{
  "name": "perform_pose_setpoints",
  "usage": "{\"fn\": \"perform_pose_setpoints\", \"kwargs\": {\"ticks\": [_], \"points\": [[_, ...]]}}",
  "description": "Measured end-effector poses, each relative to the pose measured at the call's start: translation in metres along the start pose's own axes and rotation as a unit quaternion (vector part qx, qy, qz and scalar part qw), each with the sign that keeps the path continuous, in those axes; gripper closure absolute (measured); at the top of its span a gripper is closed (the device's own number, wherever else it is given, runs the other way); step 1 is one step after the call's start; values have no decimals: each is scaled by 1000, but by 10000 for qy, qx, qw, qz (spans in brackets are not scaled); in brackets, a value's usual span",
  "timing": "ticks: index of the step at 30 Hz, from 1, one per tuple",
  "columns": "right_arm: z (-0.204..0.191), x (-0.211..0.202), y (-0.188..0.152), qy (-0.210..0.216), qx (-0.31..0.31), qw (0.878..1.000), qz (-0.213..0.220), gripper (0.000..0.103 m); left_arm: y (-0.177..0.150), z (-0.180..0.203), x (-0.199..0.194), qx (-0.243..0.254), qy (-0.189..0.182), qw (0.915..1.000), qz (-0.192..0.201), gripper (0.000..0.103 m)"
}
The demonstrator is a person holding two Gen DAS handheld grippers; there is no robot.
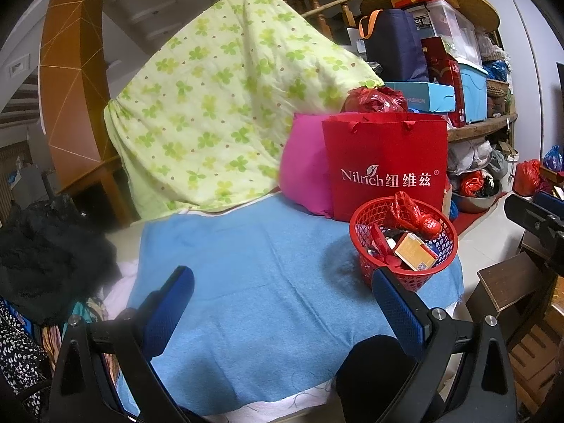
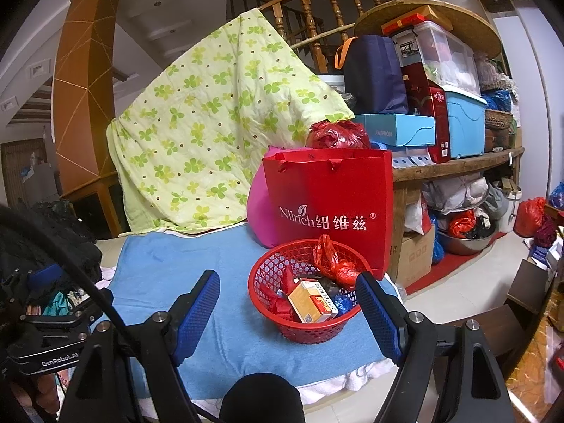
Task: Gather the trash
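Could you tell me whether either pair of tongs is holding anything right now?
Nothing is held: the left tongs and right tongs both stand open above the blue towel.

From both my wrist views the room looks evenly, softly lit with only faint shadows, colours saturated, the centre sharp, while the fisheye bends everything hard toward the edges and leaves black vignetted corners.
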State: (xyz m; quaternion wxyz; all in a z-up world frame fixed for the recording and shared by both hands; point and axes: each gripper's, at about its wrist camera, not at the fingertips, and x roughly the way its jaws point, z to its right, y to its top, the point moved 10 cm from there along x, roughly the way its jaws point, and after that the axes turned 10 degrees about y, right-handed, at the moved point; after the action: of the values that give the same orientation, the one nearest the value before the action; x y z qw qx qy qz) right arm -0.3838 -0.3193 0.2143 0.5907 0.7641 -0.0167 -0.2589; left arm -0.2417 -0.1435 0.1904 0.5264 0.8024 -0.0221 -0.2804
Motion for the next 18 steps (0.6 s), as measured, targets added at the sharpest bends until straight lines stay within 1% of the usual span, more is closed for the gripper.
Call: {"fn": "perform_pose_setpoints", "kwargs": {"ticks": [8, 15, 18], "points": [[-9, 1, -3, -56, -73, 10000, -36, 21, -2, 2, 2, 14, -38, 10000, -28, 3], [-8, 3, -4, -83, -94, 9999, -41, 21, -4, 3, 5, 32, -96, 9999, -23, 3], [-4, 10, -6, -142, -105, 9998, -90, 21, -3, 7, 11, 69, -150, 9999, -27, 3]]}}
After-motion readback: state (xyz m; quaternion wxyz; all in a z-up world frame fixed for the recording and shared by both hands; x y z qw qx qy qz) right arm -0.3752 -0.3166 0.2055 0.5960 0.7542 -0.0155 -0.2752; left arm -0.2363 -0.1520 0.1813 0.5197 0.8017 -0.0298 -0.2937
